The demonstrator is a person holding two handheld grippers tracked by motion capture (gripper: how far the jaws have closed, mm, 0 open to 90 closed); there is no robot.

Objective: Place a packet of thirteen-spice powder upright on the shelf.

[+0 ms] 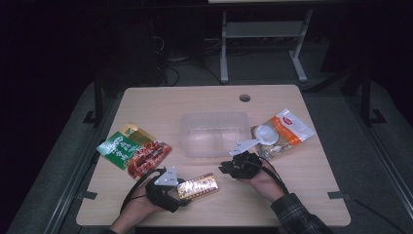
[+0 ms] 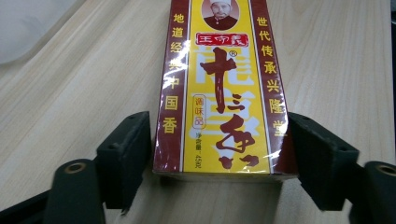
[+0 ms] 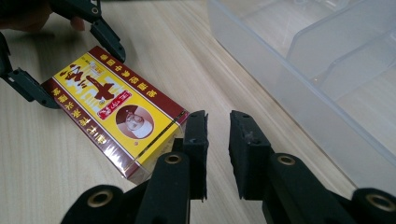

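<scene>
Yellow-and-maroon spice box (image 1: 197, 186), film-wrapped, lying flat on the wooden table (image 1: 160, 105), lower centre of the high view. Left gripper (image 2: 218, 154): jaws spread to either side of the box's near end; a narrow gap shows on each side in the left gripper view, pads not pressing. Right gripper (image 3: 218, 144): jaws a small way apart with nothing between them, tips just beside the box's far corner. Clear plastic container (image 1: 213, 134), divided inside, mid-frame above the grippers. Green-and-red packet (image 1: 133, 150), centre left. White-and-orange pouch (image 1: 282, 132), centre right, near the right hand (image 1: 263, 183)
</scene>
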